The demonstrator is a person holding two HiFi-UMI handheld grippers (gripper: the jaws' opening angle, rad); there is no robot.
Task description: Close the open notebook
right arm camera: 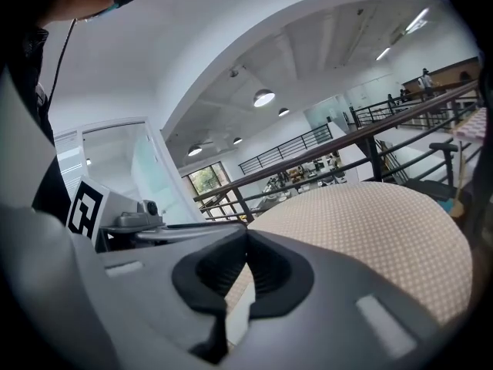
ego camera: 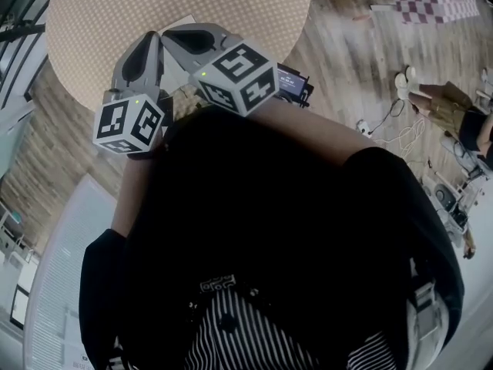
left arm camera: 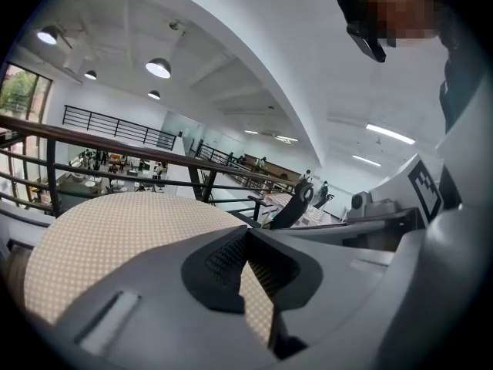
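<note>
Nearest to me, low in the head view, is my own black top, and both tools hang just in front of it. My left gripper (left arm camera: 246, 233) has its fingers clenched tip to tip with nothing between them. My right gripper (right arm camera: 246, 232) is clenched the same way, also empty. They sit side by side in the upper left of the head view, tips almost touching, aimed over the near rim of the round table (ego camera: 85, 29) with its dotted beige cloth.

Just past the tips a white corner (ego camera: 185, 20) pokes out, which I take to be a page of the notebook. The rest of it is hidden under my grippers, so I cannot tell how wide it lies open.

I judge this to be the approach: nothing is touched yet. The next move calls for lowering one tip to the free cover's edge, getting under it or pinching it, then swinging it over.

No container shows on the table. Beyond it are a dark railing (left arm camera: 115, 133) and a hall.
</note>
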